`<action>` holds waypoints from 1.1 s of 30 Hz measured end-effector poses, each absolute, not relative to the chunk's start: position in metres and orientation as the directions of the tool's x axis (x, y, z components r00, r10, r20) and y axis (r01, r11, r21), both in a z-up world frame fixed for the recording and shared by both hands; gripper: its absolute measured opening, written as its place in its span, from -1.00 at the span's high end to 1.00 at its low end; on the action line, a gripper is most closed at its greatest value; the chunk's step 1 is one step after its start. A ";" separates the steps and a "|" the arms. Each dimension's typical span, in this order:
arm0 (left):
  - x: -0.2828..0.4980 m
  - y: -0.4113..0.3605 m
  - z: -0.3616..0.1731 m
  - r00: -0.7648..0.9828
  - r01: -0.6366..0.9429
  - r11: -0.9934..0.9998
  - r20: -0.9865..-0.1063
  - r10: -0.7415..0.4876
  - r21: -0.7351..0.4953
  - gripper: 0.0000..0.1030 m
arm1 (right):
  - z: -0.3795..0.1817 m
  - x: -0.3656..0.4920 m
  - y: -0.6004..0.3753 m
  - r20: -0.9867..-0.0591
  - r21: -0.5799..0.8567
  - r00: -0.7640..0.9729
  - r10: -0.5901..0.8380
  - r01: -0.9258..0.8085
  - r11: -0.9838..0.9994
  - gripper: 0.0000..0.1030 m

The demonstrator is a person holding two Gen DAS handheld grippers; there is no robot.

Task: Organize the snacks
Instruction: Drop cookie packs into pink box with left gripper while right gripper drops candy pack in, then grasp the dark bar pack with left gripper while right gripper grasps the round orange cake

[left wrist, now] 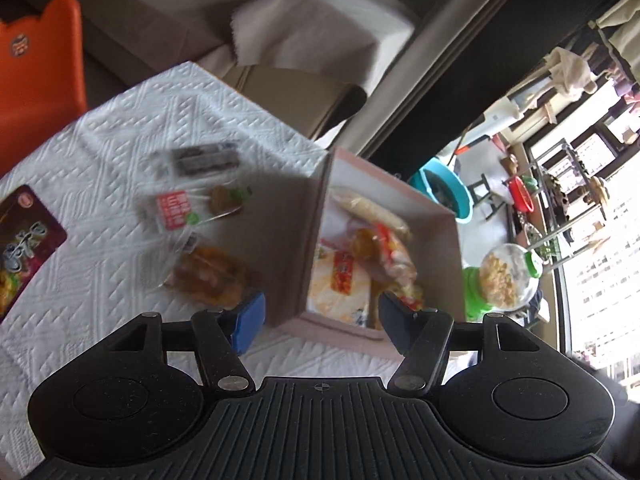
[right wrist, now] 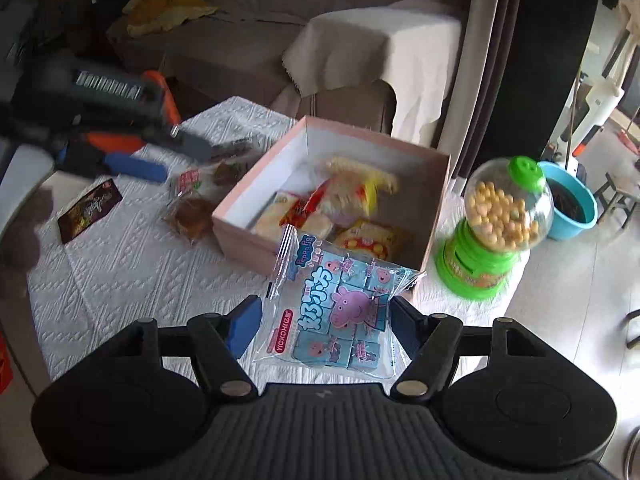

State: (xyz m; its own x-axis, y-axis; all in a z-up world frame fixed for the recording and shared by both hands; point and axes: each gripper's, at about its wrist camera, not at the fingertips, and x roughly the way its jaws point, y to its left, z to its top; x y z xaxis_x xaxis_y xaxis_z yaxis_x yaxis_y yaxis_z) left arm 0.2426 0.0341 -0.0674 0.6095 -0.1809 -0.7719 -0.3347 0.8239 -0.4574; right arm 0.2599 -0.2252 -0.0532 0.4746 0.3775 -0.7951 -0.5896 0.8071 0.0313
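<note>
White embossed tablecloth [right wrist: 120,264] is spread beneath a pink box [right wrist: 244,224] of snacks. A Peppa Pig snack bag [right wrist: 336,304] is clamped in the right gripper [right wrist: 324,320], the box at its 12 o'clock. Nothing is held by the spread left gripper [left wrist: 320,316]; the box lies at 12 o'clock.

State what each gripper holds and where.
Right gripper pinches the clear Peppa Pig snack bag by its two side edges. Left gripper is open, holding nothing.
</note>
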 end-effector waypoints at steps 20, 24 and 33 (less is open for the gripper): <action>0.200 0.241 -0.128 0.501 -0.493 0.830 -0.865 0.027 -0.260 -0.27 | -0.097 0.327 0.010 -0.820 0.047 0.371 0.435 -0.715 0.698 -0.50; 0.203 0.278 -0.137 0.508 -0.517 0.801 -0.861 0.004 -0.301 -0.26 | -0.123 0.349 0.065 -0.831 0.008 0.401 0.385 -0.684 0.729 -0.50; 0.274 0.271 -0.130 0.584 -0.303 0.863 -0.794 -0.166 -0.403 -0.26 | -0.162 0.415 0.083 -0.861 -0.024 0.444 0.247 -0.522 0.852 -0.40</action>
State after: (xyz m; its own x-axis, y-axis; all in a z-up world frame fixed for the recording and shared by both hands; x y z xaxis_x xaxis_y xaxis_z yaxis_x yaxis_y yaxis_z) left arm 0.2740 0.2705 -0.1304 0.5842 -0.1660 -0.7945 -0.3032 0.8634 -0.4033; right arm 0.4152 0.0833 -0.1619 0.4436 0.2474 -0.8614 -0.5224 0.8523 -0.0242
